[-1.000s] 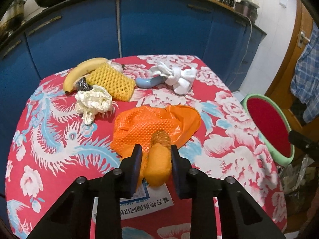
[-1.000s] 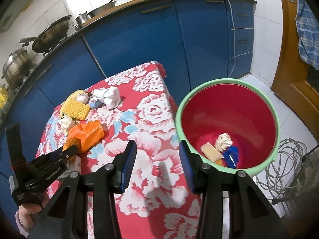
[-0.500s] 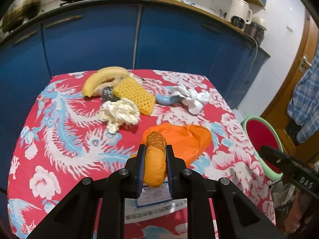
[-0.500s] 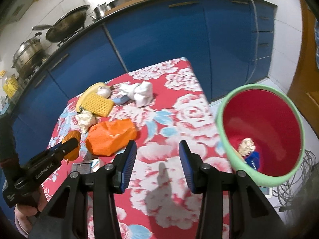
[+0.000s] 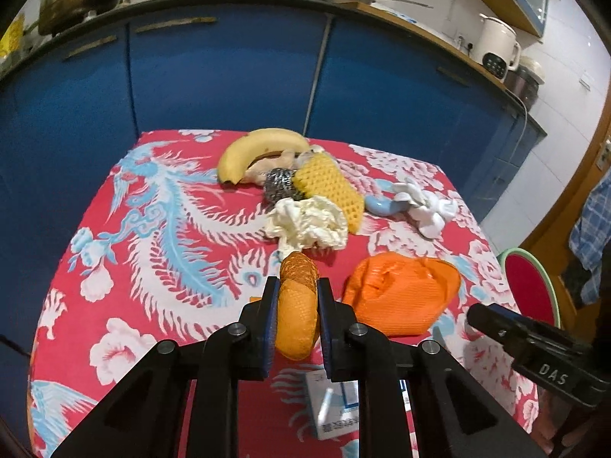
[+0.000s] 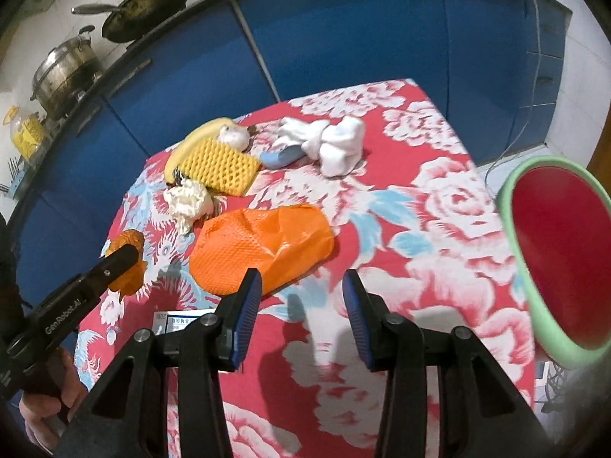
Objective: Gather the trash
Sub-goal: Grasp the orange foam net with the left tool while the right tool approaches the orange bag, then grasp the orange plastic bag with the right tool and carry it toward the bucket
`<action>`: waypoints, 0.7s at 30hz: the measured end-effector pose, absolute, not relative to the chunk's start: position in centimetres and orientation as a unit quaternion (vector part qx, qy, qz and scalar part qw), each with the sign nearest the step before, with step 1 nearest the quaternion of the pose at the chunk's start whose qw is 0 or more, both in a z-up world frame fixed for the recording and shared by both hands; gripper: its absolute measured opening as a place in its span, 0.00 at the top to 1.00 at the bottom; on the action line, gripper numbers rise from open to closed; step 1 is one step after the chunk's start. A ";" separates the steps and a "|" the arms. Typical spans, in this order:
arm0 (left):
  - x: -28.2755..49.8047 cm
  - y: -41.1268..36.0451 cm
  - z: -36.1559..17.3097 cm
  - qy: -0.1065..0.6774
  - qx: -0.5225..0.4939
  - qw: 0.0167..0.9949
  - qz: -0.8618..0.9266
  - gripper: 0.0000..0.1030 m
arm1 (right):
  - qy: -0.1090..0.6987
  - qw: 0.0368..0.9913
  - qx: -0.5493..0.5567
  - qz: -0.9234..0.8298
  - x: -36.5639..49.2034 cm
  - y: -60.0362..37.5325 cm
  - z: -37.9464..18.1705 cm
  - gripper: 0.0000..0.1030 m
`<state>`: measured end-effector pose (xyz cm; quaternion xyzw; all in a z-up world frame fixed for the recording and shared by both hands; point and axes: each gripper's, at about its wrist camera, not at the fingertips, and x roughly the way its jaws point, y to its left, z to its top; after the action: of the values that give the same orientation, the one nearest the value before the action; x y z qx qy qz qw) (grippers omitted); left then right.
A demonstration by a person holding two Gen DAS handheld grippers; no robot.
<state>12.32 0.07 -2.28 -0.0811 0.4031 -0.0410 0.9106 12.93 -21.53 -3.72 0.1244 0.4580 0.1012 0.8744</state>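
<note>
A: The left gripper (image 5: 297,307) is clamped on the orange netted wad (image 5: 297,313), which is lifted off the red floral table (image 5: 114,305) over its near edge; how would you finish the carry?

B: Keep the squeeze firm, since the mesh is soft and could slip; swing it across the near edge toward the right edge, where the green-rimmed bin (image 6: 553,255) stands just off the table, and only let go once the wad is over the red inside

A: And the right gripper (image 6: 301,313)?

B: Its jaws stand apart with nothing between them, above the near edge beside the orange bag (image 6: 263,244); I'd judge that bag the next pick, so keep the two tools from crossing

A: What differs from a second ago?

B: The wad then lay against the orange bag with the jaws only loosely around it; now it is pinched and clear of the bag; the right gripper has swung from the bin toward the table's middle
</note>
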 end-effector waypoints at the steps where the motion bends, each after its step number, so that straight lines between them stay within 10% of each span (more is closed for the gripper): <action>1: 12.4 0.2 -2.4 0.404 -0.083 0.910 -0.041 0.82 | 0.460 0.873 0.123 0.102 13.2 -21.2 -3.9 0.56; 10: 12.7 1.1 -2.8 0.407 -0.096 0.907 -0.042 0.82 | 0.478 0.866 0.099 0.110 15.1 -18.8 -5.5 0.57; 17: 12.6 0.9 -2.8 0.408 -0.097 0.907 -0.047 0.82 | 0.477 0.865 0.094 0.120 15.0 -18.5 -6.1 0.94; 21: 12.3 0.5 -2.5 0.405 -0.094 0.908 -0.052 0.82 | 0.462 0.872 0.098 0.127 14.5 -18.7 -5.3 0.97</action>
<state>12.26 0.51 -2.50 -0.0941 0.4047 -0.0520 0.9081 14.54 -18.70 -5.30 0.0983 0.4622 0.1270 0.8721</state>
